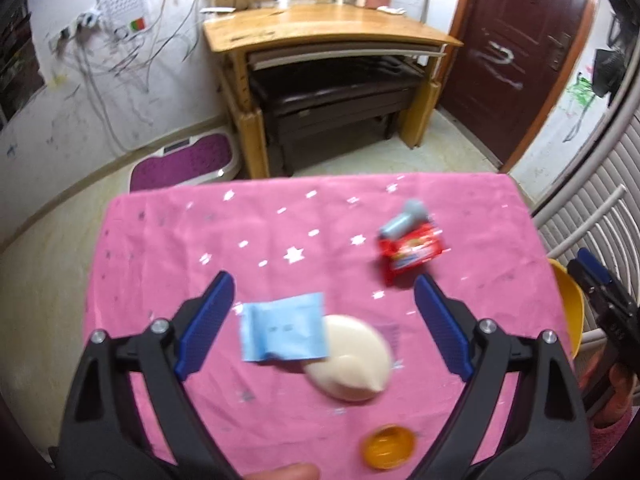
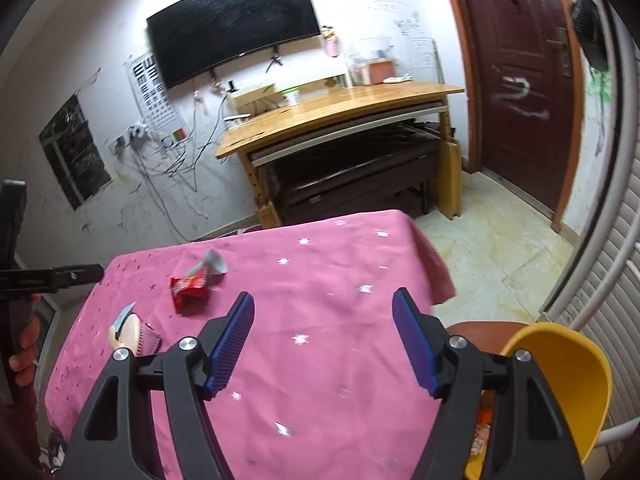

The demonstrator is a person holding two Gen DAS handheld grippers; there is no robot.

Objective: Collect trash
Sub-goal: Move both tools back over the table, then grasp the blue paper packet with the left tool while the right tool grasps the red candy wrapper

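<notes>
From the left wrist camera, the left tool (image 1: 324, 320) hangs over the worktop (image 1: 168, 240), which is covered in a pink cloth printed with white stars, and its blue-padded fingers (image 1: 204, 328) are spread wide with nothing between the pads. Below the gap lie a light-blue rectangular sachet (image 1: 284, 330) and a cream-coloured round lid-like piece (image 1: 352, 364); the sachet overlaps the cream piece's left edge. A small orange plastic cap (image 1: 387, 451) sits nearer the camera, apart from both. Farther off to the right, a crumpled red snack wrapper (image 1: 412, 254) lies with a grey tube-shaped scrap (image 1: 406, 220) touching its far side. At the right edge, a yellow plastic bin (image 1: 570, 312) stands beside the worktop, with the right tool (image 1: 592, 276) just over it.

From the right wrist camera, the right tool (image 2: 322, 344) is likewise spread open and empty above the near part of the pink worktop (image 2: 320, 400). The yellow bin (image 2: 568, 380) sits at lower right, just beside the tool's right finger, with orange scraps visible inside. The red wrapper (image 2: 188, 290) and the grey scrap (image 2: 210, 264) lie at the far left, and the cream piece (image 2: 126, 334) with the blue sachet (image 2: 124, 314) is nearer the left edge.
</notes>
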